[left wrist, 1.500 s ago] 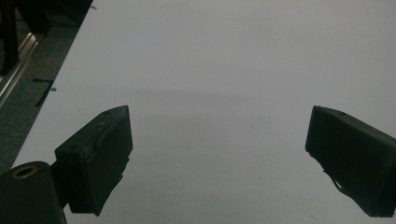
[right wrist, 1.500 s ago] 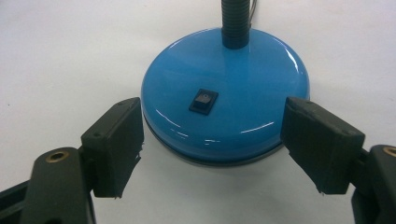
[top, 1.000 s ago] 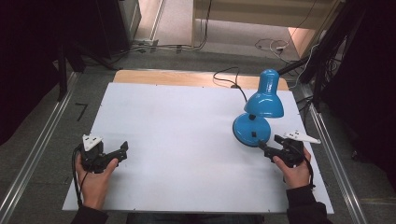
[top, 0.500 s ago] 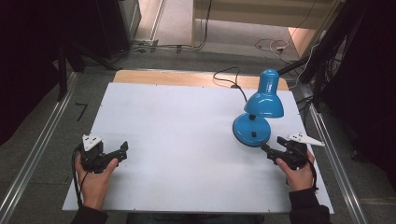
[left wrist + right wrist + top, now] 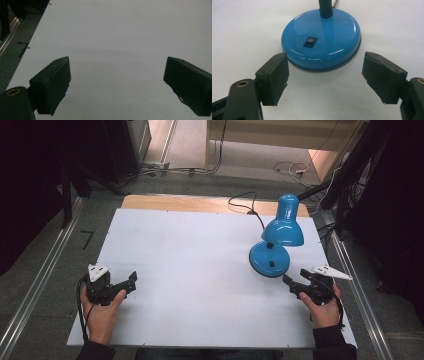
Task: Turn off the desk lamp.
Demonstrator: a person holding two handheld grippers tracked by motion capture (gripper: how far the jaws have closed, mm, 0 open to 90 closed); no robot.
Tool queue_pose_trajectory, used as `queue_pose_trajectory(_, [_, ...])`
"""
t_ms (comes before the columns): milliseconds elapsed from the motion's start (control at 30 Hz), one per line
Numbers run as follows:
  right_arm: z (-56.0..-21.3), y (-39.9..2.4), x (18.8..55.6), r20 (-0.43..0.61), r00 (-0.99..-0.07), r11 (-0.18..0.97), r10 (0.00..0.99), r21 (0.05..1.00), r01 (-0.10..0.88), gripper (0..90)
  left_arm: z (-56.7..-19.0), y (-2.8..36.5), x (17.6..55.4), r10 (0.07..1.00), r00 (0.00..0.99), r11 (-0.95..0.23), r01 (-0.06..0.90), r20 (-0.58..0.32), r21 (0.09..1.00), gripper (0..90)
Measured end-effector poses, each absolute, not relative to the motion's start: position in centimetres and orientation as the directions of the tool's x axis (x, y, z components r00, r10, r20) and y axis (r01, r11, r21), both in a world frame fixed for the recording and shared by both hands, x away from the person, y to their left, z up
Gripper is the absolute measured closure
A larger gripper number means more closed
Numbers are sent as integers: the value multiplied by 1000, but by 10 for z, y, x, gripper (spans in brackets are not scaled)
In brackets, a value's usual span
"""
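On the white table, right side, stands a blue desk lamp w/ round base, shade tipped toward the near side and its cord trailing off the far edge. Just near-right of that base, the right gripper sits jaws wide, base edge btwn them but not touching, rocker switch facing it. Far over at near-left, well apart from the lamp, the left gripper rests on bare tabletop, jaws also wide, holding nothing.
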State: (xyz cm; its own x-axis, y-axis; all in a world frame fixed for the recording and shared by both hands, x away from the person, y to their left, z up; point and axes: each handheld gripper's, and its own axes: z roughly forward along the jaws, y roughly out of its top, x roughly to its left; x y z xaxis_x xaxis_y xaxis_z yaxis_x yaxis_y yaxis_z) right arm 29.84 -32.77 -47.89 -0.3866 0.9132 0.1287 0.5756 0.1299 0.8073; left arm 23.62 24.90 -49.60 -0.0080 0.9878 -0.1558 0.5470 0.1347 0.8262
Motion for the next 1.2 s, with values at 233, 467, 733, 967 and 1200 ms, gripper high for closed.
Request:
queue_pose_trajectory(233, [-479,-331,296,127,-378,126,917,806,578,202,-496,249,236,988,-8,135,547,-156,826,82])
queue_pose_trajectory(467, [-479,-334,294,124,-377,129,918,806,578,202,-496,249,236,988,-8,135,546,-157,827,82])
queue_pose_trajectory(733, [-479,-336,292,125,-374,126,919,806,578,202,-496,249,236,988,-7,135,546,-157,827,82])
queue_pose_trajectory(967, [-479,-337,290,129,-371,123,920,803,583,202,-496,249,236,988,-7,135,547,-156,826,82])
queue_pose_trajectory(1200, [-479,-341,288,134,-364,116,922,801,587,202,-496,249,236,987,-5,135,545,-158,827,82])
